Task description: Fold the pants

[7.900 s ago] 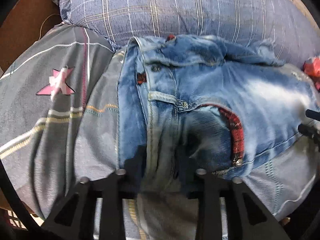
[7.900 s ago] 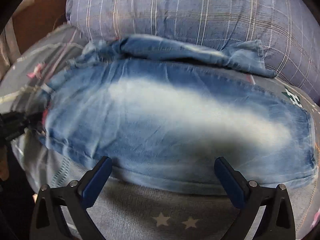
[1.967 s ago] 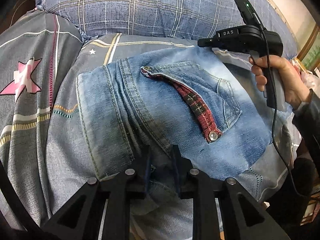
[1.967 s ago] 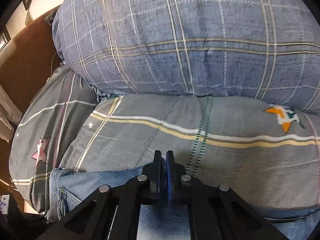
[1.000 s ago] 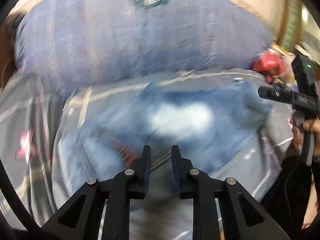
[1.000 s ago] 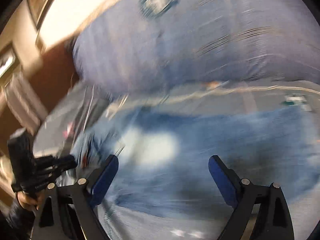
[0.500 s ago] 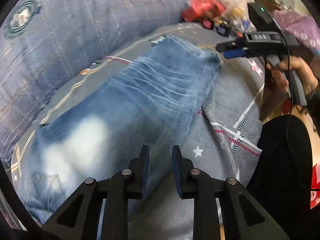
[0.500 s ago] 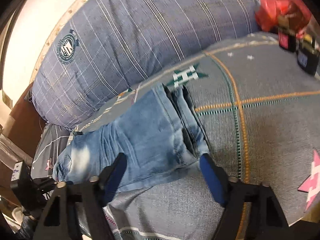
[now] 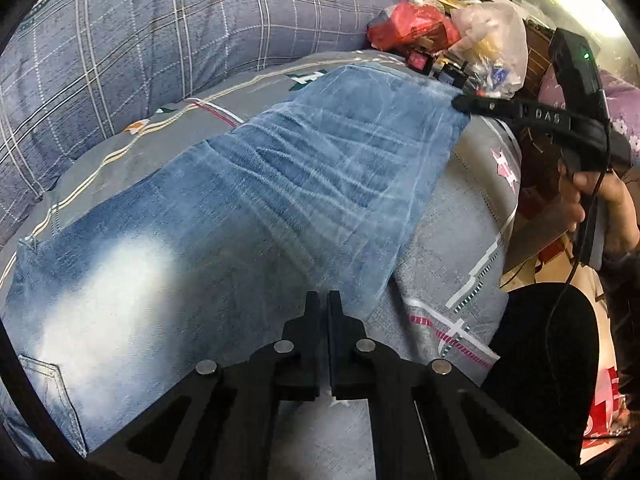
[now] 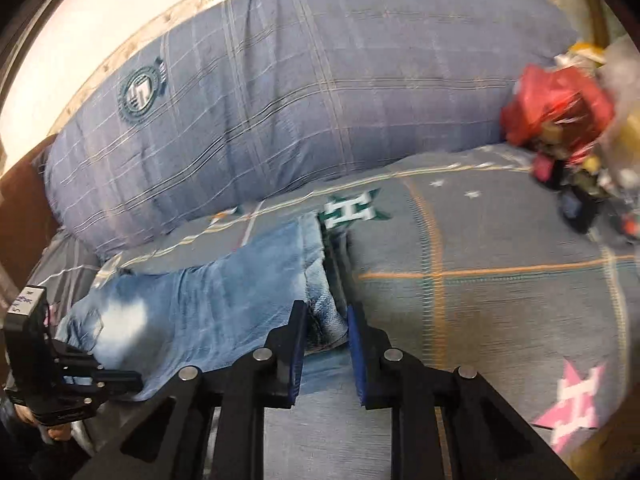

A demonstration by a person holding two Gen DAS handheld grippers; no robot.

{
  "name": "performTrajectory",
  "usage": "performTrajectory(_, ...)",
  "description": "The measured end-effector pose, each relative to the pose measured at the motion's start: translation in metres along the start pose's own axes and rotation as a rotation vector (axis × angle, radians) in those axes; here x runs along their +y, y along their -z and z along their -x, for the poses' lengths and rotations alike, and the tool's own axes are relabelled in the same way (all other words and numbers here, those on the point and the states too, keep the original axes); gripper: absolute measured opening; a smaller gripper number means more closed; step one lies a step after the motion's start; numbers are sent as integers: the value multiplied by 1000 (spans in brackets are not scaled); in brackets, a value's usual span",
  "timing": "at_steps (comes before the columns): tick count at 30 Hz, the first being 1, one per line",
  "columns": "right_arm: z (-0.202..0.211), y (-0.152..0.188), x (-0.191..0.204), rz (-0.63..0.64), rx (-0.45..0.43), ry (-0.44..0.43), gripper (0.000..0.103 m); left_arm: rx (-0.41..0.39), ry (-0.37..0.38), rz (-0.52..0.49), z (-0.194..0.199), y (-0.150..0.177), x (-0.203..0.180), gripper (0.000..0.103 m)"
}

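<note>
I see a bed under a grey patterned sheet, a blue plaid pillow against a pale wall, bags piled beside it.

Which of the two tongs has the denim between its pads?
The right tongs, with blue pads closing around the hem of the faded blue denim jeans. The left tongs are shut at the jeans' edge.

The left gripper points steeply downward, its jaws pressed fully together. The right gripper also tilts downward with its jaws closing, blue pads a narrow gap apart around a fold of denim. A bare hand wraps the right gripper's handle, a dark sleeve behind it.
</note>
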State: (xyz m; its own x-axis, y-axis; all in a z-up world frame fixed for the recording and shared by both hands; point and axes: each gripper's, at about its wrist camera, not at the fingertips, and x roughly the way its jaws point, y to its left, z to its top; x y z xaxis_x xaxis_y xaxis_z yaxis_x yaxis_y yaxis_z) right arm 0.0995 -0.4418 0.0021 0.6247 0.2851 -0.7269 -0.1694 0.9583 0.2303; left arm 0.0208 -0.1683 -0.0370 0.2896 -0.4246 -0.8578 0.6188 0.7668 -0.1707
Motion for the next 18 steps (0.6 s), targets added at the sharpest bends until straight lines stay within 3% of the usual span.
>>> performTrajectory(3, -23, 14, -11, -10, 84, 29, 22, 55, -11, 17, -20, 3, 1, 3)
performTrajectory(5, -47, 28, -18, -18, 148, 46, 24, 37, 2, 40, -18, 6, 3, 3)
performTrajectory(7, -46, 31, -24, -63, 139, 40, 38, 44, 15, 59, -11, 6, 7, 3)
performTrajectory(8, -45, 30, -26, -79, 142, 48, 63, 35, 15, 58, -5, 6, 9, 3)
performTrajectory(9, -37, 27, -28, -98, 117, 64, 75, 20, 4, 58, 1, 6, 13, 3)
performTrajectory(11, -24, 17, -25, -82, 66, 77, 75, -24, -11, 73, 16, 2, 23, 8)
performTrajectory(14, -21, -7, -18, -61, 34, 52, 75, -90, -70, 132, 35, -9, 47, 36)
performTrajectory(18, -55, -40, 6, -13, 61, -10, 75, -97, -146, 237, 38, -23, 89, 38)
